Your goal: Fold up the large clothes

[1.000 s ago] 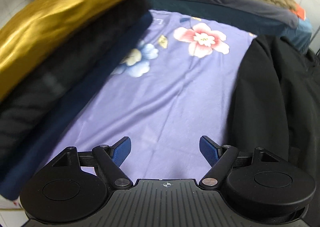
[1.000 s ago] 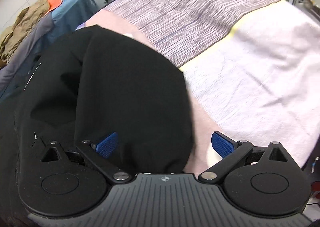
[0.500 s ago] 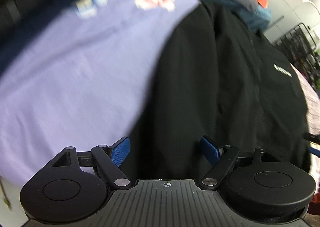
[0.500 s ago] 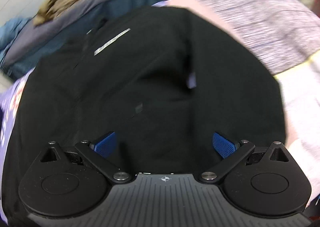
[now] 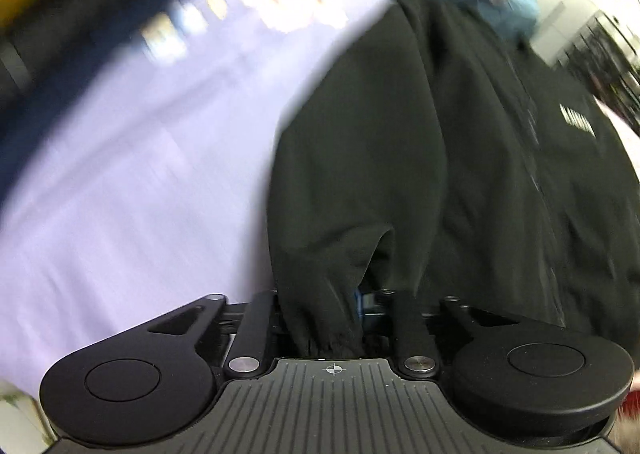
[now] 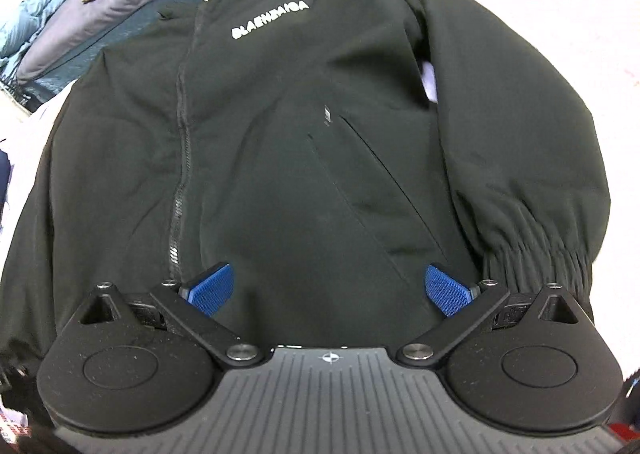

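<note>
- Folding has barely begun: the black jacket [image 6: 304, 141] lies face up, zipped, on the lilac floral sheet [image 5: 132, 181], sleeves beside the body.
- Left gripper [image 5: 340, 314] has just been closing, now clamped on a sleeve cuff [image 5: 324, 318].
- Right gripper [image 6: 328, 290] hovers, jaws apart, above the hem; every fold remains.

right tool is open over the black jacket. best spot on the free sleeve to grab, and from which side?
Take the elastic cuff of the black jacket, beside the right tool. It is gathered and bunched at the sleeve end near the hem, so likely the firmest pinch. Come from above, tool straddling the cuff across its width. The left tool has just been closing on the other cuff.
</note>
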A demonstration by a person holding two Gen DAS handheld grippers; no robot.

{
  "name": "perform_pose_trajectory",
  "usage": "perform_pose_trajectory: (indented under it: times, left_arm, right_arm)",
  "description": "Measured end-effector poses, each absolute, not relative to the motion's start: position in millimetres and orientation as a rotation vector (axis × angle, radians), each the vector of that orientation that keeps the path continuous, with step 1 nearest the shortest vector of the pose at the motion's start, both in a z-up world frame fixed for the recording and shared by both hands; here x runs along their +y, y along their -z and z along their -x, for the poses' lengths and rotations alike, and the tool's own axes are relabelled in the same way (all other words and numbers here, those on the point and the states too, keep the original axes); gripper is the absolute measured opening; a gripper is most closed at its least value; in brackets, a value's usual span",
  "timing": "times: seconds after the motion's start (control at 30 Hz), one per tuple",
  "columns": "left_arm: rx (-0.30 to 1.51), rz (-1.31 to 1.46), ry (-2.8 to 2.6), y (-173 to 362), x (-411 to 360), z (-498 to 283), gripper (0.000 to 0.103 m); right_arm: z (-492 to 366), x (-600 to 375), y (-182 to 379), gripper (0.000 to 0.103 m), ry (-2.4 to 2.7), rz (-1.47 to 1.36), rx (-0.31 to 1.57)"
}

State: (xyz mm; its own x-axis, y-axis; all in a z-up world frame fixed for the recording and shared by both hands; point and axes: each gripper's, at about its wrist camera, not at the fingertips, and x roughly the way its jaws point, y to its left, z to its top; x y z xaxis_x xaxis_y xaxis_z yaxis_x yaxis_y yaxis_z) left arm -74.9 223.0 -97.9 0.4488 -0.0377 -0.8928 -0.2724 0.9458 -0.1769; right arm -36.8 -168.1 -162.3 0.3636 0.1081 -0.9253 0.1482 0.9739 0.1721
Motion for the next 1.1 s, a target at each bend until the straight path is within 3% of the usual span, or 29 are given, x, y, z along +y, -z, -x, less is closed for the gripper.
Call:
perform_pose_trajectory:
  times: [0.23,0.4,0.47,0.53,0.8,0.97,1.1]
  left_arm:
    - [0.763,0.177,-0.494,-0.1,330.1,42.3,0.055]
    - [0.717,0.162,-0.599,-24.5,363.6,14.9,0.056]
    - [0.761,0.173,-0.614,-18.8,369.5,5.5,0.067]
    - [0.802,0.176,-0.604,-7.9,370.1,-2.3,0.103]
    - [0.807,0.247,-0.596,2.9,361.2,5.8,0.103]
    - [0.737,0.317,-0.538,-14.5,349.3,17.2,0.103]
    - [0.800,0.345,-0.432,9.1,313.3,9.6,0.103]
  right_arm:
    - [41.2,-185.7,161.4,0.102,0.095,-0.313,1.190]
    - [51.2,-197.0,156.3,0.102,0.116,-0.345,1.172]
    - [53.5,-200.3,155.2,0.102,0.126,-0.354,1.168]
    - [57.2,-204.7,153.0,0.102,0.139,-0.367,1.163]
    - [67.8,-229.7,147.2,0.102,0.251,-0.359,1.106]
    - [77.3,-255.9,128.9,0.102,0.338,-0.228,0.978]
    - [83.6,-263.0,127.3,0.102,0.319,-0.119,0.934]
